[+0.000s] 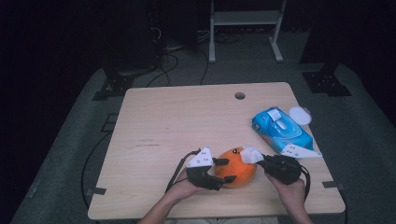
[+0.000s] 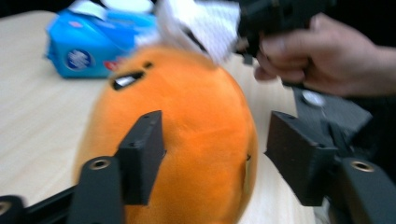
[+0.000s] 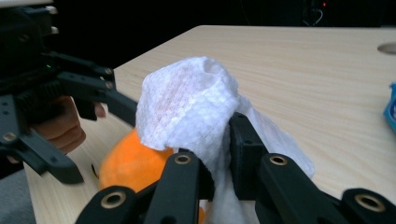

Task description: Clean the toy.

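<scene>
An orange plush toy (image 1: 237, 167) sits near the front edge of the bench (image 1: 187, 121), between the two tools. The left tool (image 1: 219, 171) stands spread around the toy, one jaw on either side, the right-hand jaw clear of the plush. The right tool (image 3: 219, 154) is pressed together on a white wipe (image 3: 191, 107) held against the toy's top; a blue wipe pack (image 1: 280, 129) lies just beyond.
</scene>
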Action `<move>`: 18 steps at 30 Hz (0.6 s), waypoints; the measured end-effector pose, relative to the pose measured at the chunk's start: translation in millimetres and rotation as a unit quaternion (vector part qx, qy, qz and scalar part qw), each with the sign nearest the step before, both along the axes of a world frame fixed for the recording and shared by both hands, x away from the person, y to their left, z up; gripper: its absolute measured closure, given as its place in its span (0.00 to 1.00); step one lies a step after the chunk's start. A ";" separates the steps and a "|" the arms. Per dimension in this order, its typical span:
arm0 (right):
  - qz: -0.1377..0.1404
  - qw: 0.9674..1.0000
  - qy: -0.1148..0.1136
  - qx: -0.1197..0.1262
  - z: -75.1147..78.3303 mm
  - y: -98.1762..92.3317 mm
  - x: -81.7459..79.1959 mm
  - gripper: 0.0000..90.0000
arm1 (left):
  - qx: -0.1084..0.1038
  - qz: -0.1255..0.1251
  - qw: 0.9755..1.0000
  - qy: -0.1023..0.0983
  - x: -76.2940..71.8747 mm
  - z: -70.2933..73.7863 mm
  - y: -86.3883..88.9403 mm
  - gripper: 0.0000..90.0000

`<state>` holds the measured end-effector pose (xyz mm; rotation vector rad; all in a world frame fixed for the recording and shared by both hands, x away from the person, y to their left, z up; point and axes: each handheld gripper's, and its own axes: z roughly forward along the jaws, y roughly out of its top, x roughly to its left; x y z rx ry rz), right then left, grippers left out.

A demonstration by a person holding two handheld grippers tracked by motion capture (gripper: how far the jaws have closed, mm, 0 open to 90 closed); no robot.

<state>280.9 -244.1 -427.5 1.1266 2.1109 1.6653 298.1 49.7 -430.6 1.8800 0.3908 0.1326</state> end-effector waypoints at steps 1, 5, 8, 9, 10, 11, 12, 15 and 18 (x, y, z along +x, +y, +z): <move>0.004 1.000 0.008 0.004 -1.2 -0.9 1.1 0.90 | -0.004 0.023 1.000 -0.001 2.7 -0.6 0.7 0.26; 0.012 1.000 0.008 -0.008 -2.5 2.2 0.6 0.90 | 0.009 0.048 0.999 0.022 12.2 -9.3 0.9 0.12; 0.018 1.000 0.010 -0.017 -5.0 6.0 0.7 0.91 | 0.023 0.029 0.999 0.039 13.1 -16.9 -4.4 0.15; 0.019 1.000 0.010 -0.019 -6.0 6.7 0.7 0.90 | 0.028 0.027 0.999 0.031 11.4 -17.7 -5.6 0.25; 0.017 1.000 0.012 -0.021 -6.3 6.8 0.5 0.90 | 0.034 0.032 0.999 0.015 8.6 -17.3 -6.9 0.36; 0.016 1.000 0.011 -0.021 -6.3 5.9 0.4 0.90 | 0.036 0.035 0.999 -0.003 5.1 -16.3 -8.4 0.45; 0.015 1.000 0.011 -0.018 -6.0 4.5 0.3 0.90 | 0.041 0.038 0.998 -0.016 2.3 -14.6 -9.8 0.50; 0.012 1.000 0.006 -0.010 -4.7 2.1 -0.2 0.90 | 0.050 0.044 0.997 -0.036 -0.6 -4.6 -8.1 0.56; 0.028 1.000 0.003 -0.013 -7.2 10.3 0.6 0.90 | 0.060 0.054 0.996 -0.045 1.9 3.5 2.5 0.57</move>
